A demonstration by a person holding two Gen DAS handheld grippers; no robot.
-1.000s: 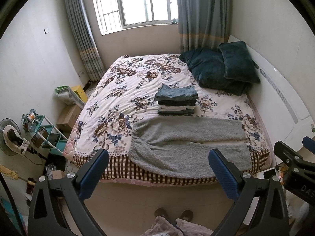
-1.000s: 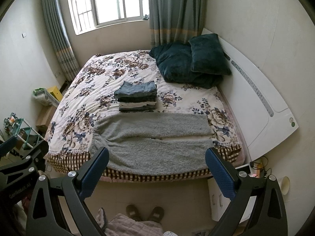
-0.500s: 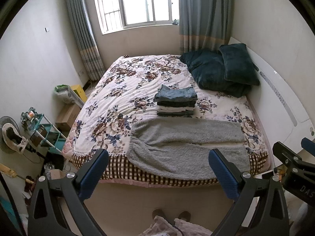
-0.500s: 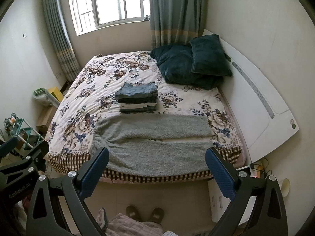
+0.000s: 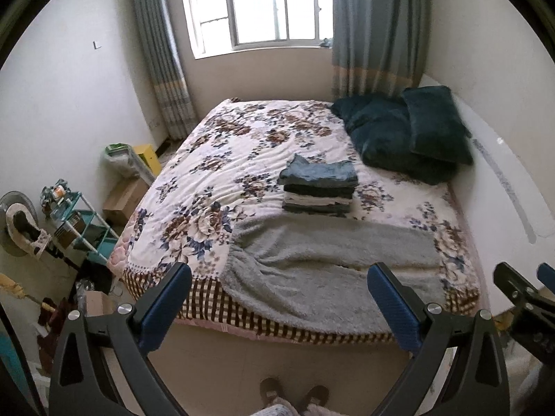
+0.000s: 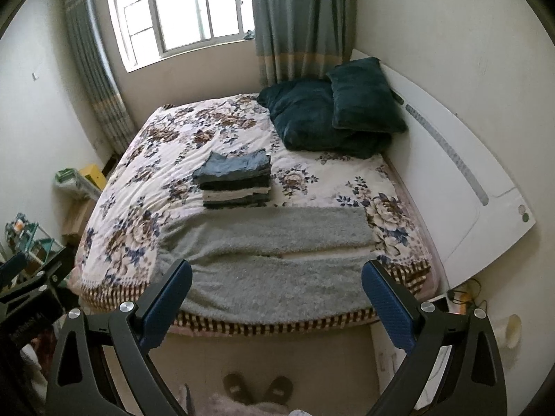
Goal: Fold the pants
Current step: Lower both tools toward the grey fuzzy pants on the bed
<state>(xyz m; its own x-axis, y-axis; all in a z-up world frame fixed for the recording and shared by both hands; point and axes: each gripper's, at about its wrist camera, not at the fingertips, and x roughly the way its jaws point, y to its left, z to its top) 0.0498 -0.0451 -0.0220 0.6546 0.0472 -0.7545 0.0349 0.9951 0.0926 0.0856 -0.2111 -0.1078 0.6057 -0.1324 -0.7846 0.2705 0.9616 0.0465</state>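
Observation:
Grey fleece pants point(image 5: 333, 277) lie spread flat across the near end of the bed, waistband at the left, legs running right; they also show in the right wrist view point(image 6: 270, 260). My left gripper point(image 5: 277, 305) is open and empty, held above the floor short of the bed's foot. My right gripper point(image 6: 277, 301) is open and empty at the same distance. Each gripper shows at the edge of the other's view.
A stack of folded clothes point(image 5: 319, 187) sits mid-bed on the floral quilt point(image 5: 215, 180), also in the right wrist view point(image 6: 236, 180). Dark green pillows point(image 5: 409, 131) lean by the white headboard point(image 6: 458, 180). A shelf rack point(image 5: 79, 222) and boxes stand at left.
Both views have shifted slightly, with the bed a little higher in frame. The pants and the stack have not moved. Both grippers stay open.

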